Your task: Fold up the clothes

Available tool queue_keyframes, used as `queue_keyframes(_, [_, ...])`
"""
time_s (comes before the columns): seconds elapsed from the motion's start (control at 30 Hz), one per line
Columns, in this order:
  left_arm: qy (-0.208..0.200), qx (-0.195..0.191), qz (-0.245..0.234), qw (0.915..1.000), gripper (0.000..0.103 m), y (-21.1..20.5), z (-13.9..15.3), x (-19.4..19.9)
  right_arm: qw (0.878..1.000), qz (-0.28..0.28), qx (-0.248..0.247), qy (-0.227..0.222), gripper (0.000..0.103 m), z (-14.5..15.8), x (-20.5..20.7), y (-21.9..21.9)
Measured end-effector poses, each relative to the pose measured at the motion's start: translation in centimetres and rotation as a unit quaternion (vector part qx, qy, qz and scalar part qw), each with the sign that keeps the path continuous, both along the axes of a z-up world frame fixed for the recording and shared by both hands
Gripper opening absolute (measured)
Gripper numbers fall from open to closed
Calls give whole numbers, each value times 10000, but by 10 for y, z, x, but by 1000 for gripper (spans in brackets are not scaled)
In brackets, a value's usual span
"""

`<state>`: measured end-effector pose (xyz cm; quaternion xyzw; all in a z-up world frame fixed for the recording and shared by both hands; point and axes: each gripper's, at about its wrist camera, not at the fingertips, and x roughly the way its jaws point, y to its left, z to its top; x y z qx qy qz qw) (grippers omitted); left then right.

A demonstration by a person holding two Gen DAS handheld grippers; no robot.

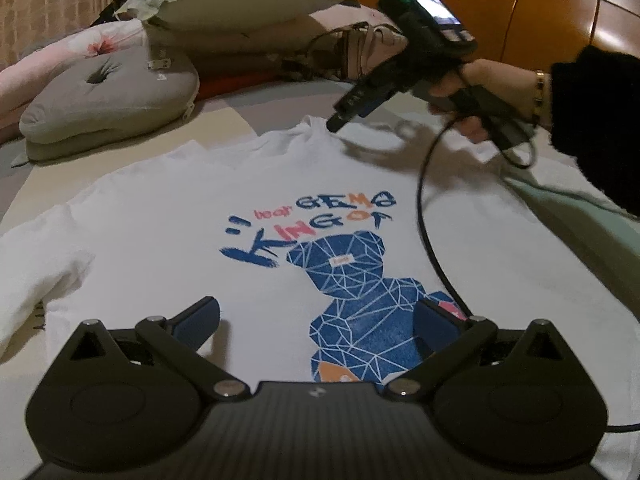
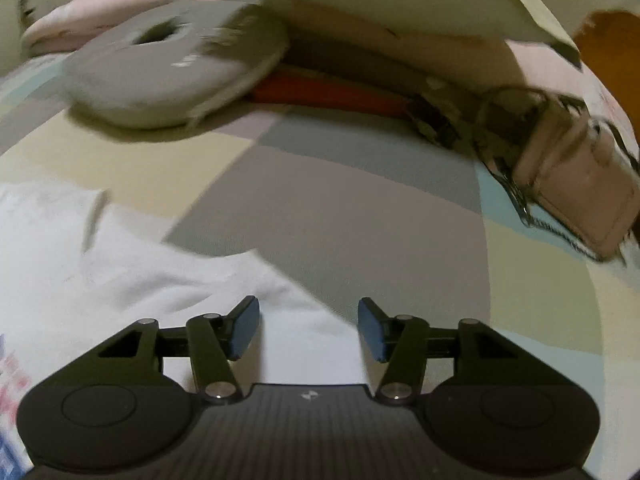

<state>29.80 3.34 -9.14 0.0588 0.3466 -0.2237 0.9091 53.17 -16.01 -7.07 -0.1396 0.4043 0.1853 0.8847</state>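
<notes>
On the bed (image 1: 224,120) lies a light, limp shirt (image 1: 160,220); pinch its collar or hem. Left gripper (image 1: 316,320) and right gripper (image 2: 308,328) both gape, empty.

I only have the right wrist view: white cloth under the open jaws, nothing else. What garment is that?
Observer: A white T-shirt lying flat, print side up, with a blue bear graphic.
Operator: Where is my right gripper on it?
Observer: At the collar, the right gripper tip just above the neckline.
Operator: Left gripper?
Observer: The left gripper is open over the lower half of the shirt, gripping nothing.
</notes>
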Motion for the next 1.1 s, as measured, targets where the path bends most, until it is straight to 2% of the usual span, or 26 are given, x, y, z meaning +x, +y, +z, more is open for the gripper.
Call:
queue_keyframes(0.1, [7,-136,49,9999,102,5,4,2,9981,534,21,293,67,6,-17,14])
queue_keyframes(0.17, [18,-185,59,9998,102,5,4,3,9965,733,-55,403,67,-2,-22,28])
queue_keyframes(0.2, [16,-185,50,9998,102,5,4,3,9962,748,-110,429,67,-8,-21,35])
queue_keyframes(0.23, [3,-164,29,9999,102,4,4,2,9970,679,-105,367,79,-15,-17,39])
queue_keyframes(0.3, [-23,-123,-10,9999,102,2,4,1,9986,493,-52,202,96,-23,-10,44])
queue_keyframes(0.4, [-34,-115,-55,9999,102,1,4,-1,9993,336,-15,183,93,-13,-10,34])
queue_keyframes(0.53, [-122,-233,-213,9994,102,-2,9,-8,9994,31,-316,-169,93,19,-50,-20])
queue_keyframes(0.6, [-127,-283,-306,9990,102,-5,10,-10,9991,-321,-169,-226,93,33,-77,-60])
queue_keyframes(0.7, [-88,-165,-409,9990,102,-16,6,-12,9945,-976,279,-268,93,47,-129,-126])
queue_keyframes(0.8, [-86,-48,-552,9984,102,-27,3,-17,9830,-1617,836,-233,93,46,-192,-182])
queue_keyframes(0.87, [-78,-38,-680,9976,102,-33,1,-21,9717,-2063,1150,-94,93,32,-234,-213])
queue_keyframes(1.0, [-19,37,-843,9964,102,-44,-6,-25,9449,-2943,1430,68,93,1,-303,-254])
queue_keyframes(1.1, [24,86,-878,9961,102,-48,-11,-26,9255,-3370,1727,-93,93,-12,-339,-275])
